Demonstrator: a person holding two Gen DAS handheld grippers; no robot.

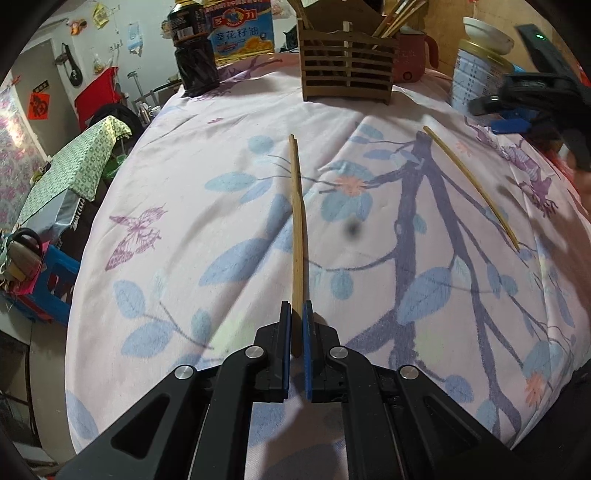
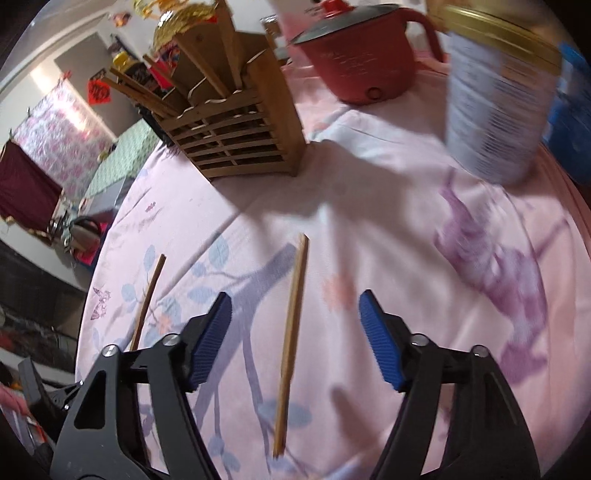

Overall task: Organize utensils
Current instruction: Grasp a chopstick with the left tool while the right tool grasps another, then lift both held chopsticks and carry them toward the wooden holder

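Note:
My left gripper (image 1: 296,308) is shut on the near end of a bamboo chopstick (image 1: 297,229) that points away toward the wooden utensil holder (image 1: 347,70). A second chopstick (image 1: 472,188) lies on the cloth to the right. In the right wrist view my right gripper (image 2: 295,306) is open and hovers over that second chopstick (image 2: 291,339), which lies between the blue pads. The held chopstick (image 2: 149,295) shows to its left. The holder (image 2: 232,125) stands at the back with several chopsticks in it. The right gripper (image 1: 517,110) shows at the left view's right edge.
A floral pink cloth (image 1: 184,184) covers the table. A red electric pot (image 2: 362,55) and a tall tin can (image 2: 498,99) stand at the back right. A dark sauce bottle (image 1: 194,48) and an oil jug (image 1: 242,29) stand at the back left. The table edge drops off on the left.

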